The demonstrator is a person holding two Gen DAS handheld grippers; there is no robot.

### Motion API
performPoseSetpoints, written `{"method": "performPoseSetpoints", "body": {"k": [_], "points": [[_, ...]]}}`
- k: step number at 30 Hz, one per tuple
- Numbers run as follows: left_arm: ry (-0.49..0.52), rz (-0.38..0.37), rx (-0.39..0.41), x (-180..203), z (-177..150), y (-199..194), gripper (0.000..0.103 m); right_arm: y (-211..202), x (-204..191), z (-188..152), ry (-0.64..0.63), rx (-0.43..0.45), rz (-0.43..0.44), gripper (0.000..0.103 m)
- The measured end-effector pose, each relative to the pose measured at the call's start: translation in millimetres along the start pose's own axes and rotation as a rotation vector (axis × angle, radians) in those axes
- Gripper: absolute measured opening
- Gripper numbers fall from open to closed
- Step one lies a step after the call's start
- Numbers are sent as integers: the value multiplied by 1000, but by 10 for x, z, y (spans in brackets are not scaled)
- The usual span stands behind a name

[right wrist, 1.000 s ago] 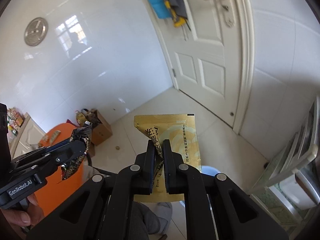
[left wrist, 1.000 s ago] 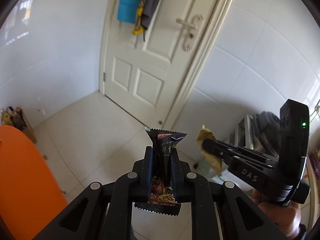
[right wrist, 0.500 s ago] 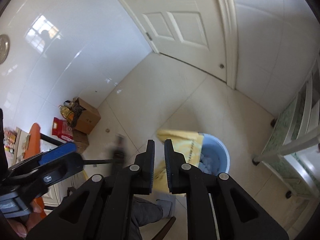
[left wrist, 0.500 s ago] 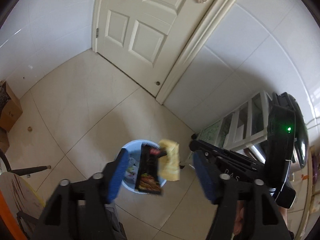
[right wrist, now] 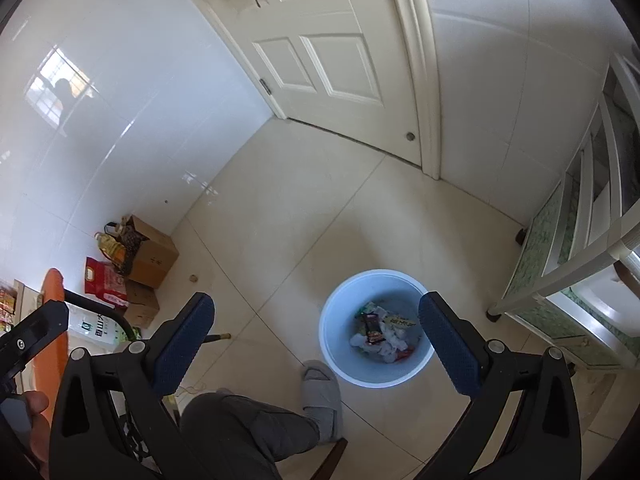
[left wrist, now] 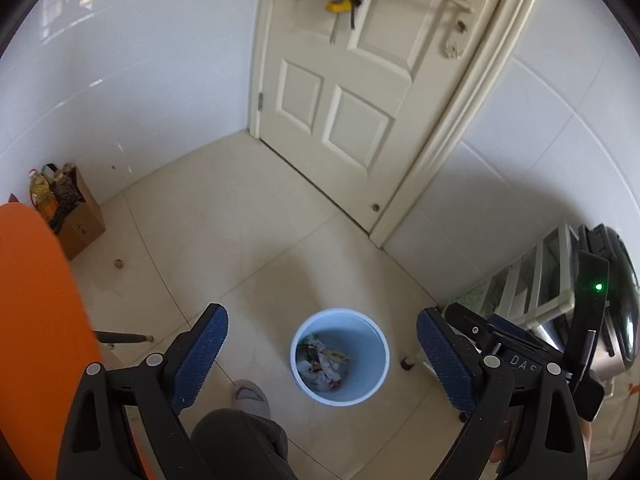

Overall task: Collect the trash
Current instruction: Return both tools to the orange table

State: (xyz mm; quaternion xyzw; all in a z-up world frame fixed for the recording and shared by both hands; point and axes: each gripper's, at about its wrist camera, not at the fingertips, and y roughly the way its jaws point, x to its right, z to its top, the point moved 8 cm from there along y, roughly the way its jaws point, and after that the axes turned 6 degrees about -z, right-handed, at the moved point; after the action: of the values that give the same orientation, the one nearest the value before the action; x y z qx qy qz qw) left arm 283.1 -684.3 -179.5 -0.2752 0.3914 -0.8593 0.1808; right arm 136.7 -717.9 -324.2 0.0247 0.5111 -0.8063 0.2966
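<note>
Right wrist view: both grippers, left (left wrist: 322, 354) and right (right wrist: 316, 334), opening empty above the blue bin (right wrist: 340, 372), wrappers (right wrist: 378, 330) already inside; further trash unseen.

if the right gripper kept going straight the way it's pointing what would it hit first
Probably the blue bin on the floor: it sits between the right gripper's opening, empty jaws with nothing in the way. Depth is unclear, so it might meet the near rim.

Pale blue bin (right wrist: 340, 364), orange table (left wrist: 36, 300), cream door (left wrist: 360, 92), grey slipper (right wrist: 320, 392)
</note>
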Motion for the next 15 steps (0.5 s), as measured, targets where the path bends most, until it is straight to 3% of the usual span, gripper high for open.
{"method": "performPoseSetpoints", "body": {"k": [8,15], "points": [[-14,40,176,-169,-427,-1194,93,-607,-649,78,-86,103,71,103],[-58,144,342,-516,-837,-2379,94,-1253,-1532,3,-214,204,173,103]]}}
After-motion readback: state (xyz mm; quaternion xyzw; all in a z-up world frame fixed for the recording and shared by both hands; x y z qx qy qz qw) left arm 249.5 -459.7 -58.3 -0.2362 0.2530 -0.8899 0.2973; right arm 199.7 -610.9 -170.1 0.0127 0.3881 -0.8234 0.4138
